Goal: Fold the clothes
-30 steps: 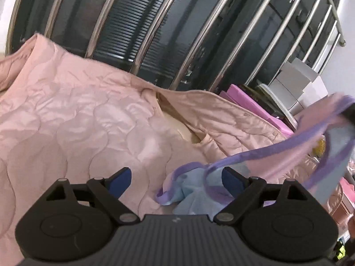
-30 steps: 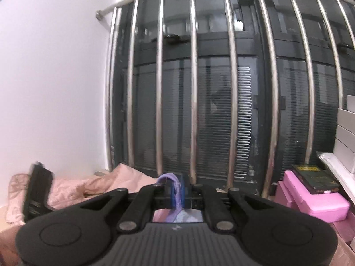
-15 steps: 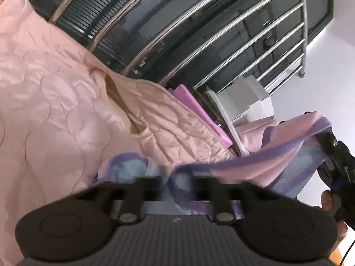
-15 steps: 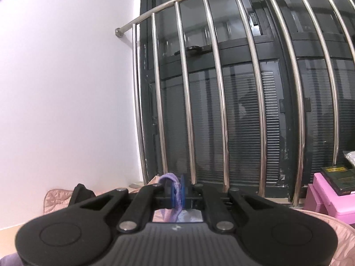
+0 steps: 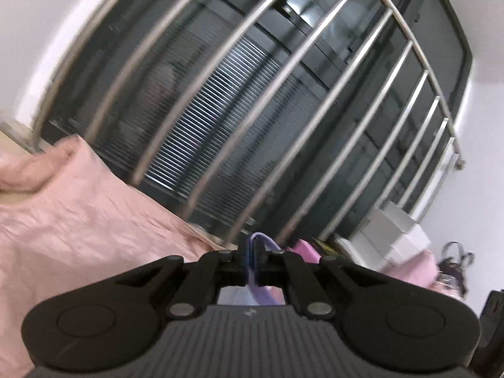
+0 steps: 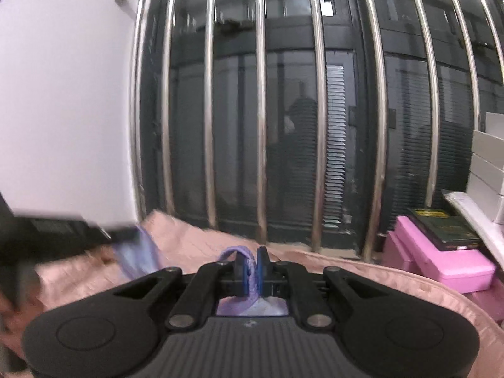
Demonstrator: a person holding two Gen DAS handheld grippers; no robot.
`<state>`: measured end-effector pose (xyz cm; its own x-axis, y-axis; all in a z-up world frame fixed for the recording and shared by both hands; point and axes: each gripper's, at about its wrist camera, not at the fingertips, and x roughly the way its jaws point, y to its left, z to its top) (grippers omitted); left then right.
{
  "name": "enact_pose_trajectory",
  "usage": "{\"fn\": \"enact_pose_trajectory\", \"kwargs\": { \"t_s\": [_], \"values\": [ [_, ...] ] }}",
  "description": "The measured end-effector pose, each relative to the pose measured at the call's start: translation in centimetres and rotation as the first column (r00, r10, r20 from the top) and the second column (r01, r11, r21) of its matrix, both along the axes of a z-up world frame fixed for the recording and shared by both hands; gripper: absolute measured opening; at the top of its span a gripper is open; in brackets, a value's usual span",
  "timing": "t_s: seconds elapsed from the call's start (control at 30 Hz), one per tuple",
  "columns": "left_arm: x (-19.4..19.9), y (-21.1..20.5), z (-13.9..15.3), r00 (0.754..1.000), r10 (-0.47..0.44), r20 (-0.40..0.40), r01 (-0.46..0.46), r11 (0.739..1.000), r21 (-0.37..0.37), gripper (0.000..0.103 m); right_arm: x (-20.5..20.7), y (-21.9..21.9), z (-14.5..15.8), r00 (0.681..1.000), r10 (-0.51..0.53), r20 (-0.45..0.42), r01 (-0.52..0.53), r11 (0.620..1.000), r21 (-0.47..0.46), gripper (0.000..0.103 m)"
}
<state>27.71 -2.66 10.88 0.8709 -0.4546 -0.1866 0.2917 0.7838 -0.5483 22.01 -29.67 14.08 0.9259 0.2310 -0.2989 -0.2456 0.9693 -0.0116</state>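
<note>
A light garment with purple trim (image 5: 263,296) is pinched in my left gripper (image 5: 253,256), whose jaws are shut on its edge. My right gripper (image 6: 251,266) is shut on another part of the same purple trim (image 6: 241,253). Both grippers are raised above the pink quilted bedspread (image 5: 72,223), which also shows in the right wrist view (image 6: 362,271). In the right wrist view the left gripper (image 6: 56,230) shows blurred at the left with the cloth (image 6: 138,252) hanging from it. Most of the garment hangs below, out of view.
A window with steel bars (image 6: 261,126) stands behind the bed. Pink boxes (image 6: 441,264) with a dark book (image 6: 441,228) on top and white boxes (image 5: 393,230) are stacked at the right. A white wall (image 6: 63,110) is at the left.
My left gripper has shut on the garment's purple-trimmed edge and lifted, tilting up from the bedspread to the window. My right gripper has stayed shut on the trim and shifted a little.
</note>
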Motion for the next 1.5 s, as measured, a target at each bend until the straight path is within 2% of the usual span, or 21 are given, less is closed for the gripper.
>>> {"fn": "enact_pose_trajectory", "kwargs": {
  "t_s": [0.07, 0.17, 0.2, 0.23, 0.3, 0.47, 0.5, 0.6, 0.67, 0.77, 0.8, 0.83, 0.9, 1.0, 1.1, 1.17, 1.3, 1.33, 1.5],
  "values": [
    [-0.4, 0.3, 0.6, 0.999, 0.049, 0.013, -0.049, 0.999, 0.024, 0.002, 0.6, 0.4, -0.5, 0.999, -0.042, -0.032, 0.041, 0.998, -0.047, 0.005],
    [0.9, -0.1, -0.6, 0.989, 0.131, -0.07, -0.123, 0.987, 0.107, 0.002, 1.9, 1.4, -2.0, 0.992, -0.081, -0.096, 0.068, 0.988, -0.136, 0.011],
    [1.0, -0.1, -0.7, 0.984, 0.155, -0.085, -0.143, 0.981, 0.13, 0.002, 2.3, 1.7, -2.4, 0.989, -0.082, -0.12, 0.064, 0.986, -0.153, 0.019],
    [0.9, -0.1, -0.6, 0.982, 0.17, -0.086, -0.156, 0.977, 0.144, 0.002, 2.7, 2.0, -2.9, 0.986, -0.084, -0.144, 0.059, 0.984, -0.171, 0.031],
    [0.7, 0.2, -0.4, 0.982, 0.17, -0.078, -0.158, 0.977, 0.142, 0.002, 2.7, 1.8, -2.8, 0.985, -0.081, -0.149, 0.058, 0.987, -0.152, 0.047],
    [0.0, 0.8, 0.7, 0.984, 0.171, -0.054, -0.163, 0.977, 0.138, 0.002, 2.6, 1.0, -2.3, 0.987, -0.069, -0.146, 0.057, 0.995, -0.082, 0.047],
    [-0.2, 0.8, 0.9, 0.985, 0.168, -0.047, -0.16, 0.978, 0.137, 0.002, 2.6, 0.8, -2.2, 0.987, -0.067, -0.145, 0.057, 0.996, -0.068, 0.045],
    [-0.6, 0.6, 1.7, 0.986, 0.163, -0.026, -0.158, 0.977, 0.141, 0.002, 2.5, 0.4, -1.8, 0.988, -0.06, -0.142, 0.057, 0.998, -0.026, 0.025],
    [-1.1, 0.4, 2.3, 0.986, 0.168, -0.004, -0.165, 0.975, 0.148, 0.002, 2.2, -0.1, -1.4, 0.992, -0.048, -0.119, 0.051, 0.999, 0.018, 0.023],
    [-1.8, 0.7, 3.0, 0.983, 0.18, 0.044, -0.184, 0.977, 0.105, 0.002, 1.3, -0.6, -0.4, 0.997, -0.055, -0.053, 0.059, 0.996, 0.071, 0.022],
    [-2.1, 0.8, 3.1, 0.981, 0.185, 0.064, -0.191, 0.978, 0.086, 0.002, 0.9, -0.7, -0.1, 0.997, -0.069, -0.019, 0.07, 0.995, 0.076, 0.029],
    [-2.3, 0.8, 3.2, 0.979, 0.188, 0.076, -0.194, 0.978, 0.08, 0.002, 0.5, -0.7, 0.2, 0.997, -0.082, 0.014, 0.08, 0.994, 0.08, 0.041],
    [-2.2, 0.7, 3.4, 0.977, 0.203, 0.072, -0.209, 0.973, 0.099, 0.002, 0.0, -0.5, 0.6, 0.993, -0.11, 0.035, 0.107, 0.992, 0.064, 0.049],
    [-1.9, 0.8, 3.3, 0.972, 0.225, 0.063, -0.231, 0.966, 0.114, 0.002, 0.2, -0.1, 0.5, 0.999, -0.051, -0.018, 0.051, 0.998, 0.034, 0.048],
    [-1.4, 0.8, 2.8, 0.97, 0.241, 0.036, -0.244, 0.96, 0.136, 0.002, 1.7, 0.3, -0.5, 0.996, -0.025, -0.088, 0.026, 1.0, 0.014, 0.058],
    [-0.8, 0.7, 2.4, 0.968, 0.253, 0.006, -0.25, 0.954, 0.167, 0.002, 2.8, 0.7, -1.7, 0.988, -0.037, -0.152, 0.035, 0.999, -0.021, 0.059],
    [-0.4, 0.3, 2.1, 0.966, 0.258, -0.018, -0.25, 0.948, 0.198, 0.002, 4.5, 1.0, -3.4, 0.97, -0.065, -0.235, 0.051, 0.997, -0.064, 0.08],
    [-0.4, 0.3, 2.1, 0.965, 0.261, -0.017, -0.253, 0.946, 0.203, 0.003, 4.7, 1.1, -3.8, 0.968, -0.063, -0.245, 0.047, 0.997, -0.068, 0.082],
    [-0.4, 0.3, 2.1, 0.963, 0.27, -0.015, -0.26, 0.941, 0.215, 0.003, 4.6, 1.6, -4.5, 0.962, -0.041, -0.27, 0.022, 0.997, -0.072, 0.082]
  ]
}}
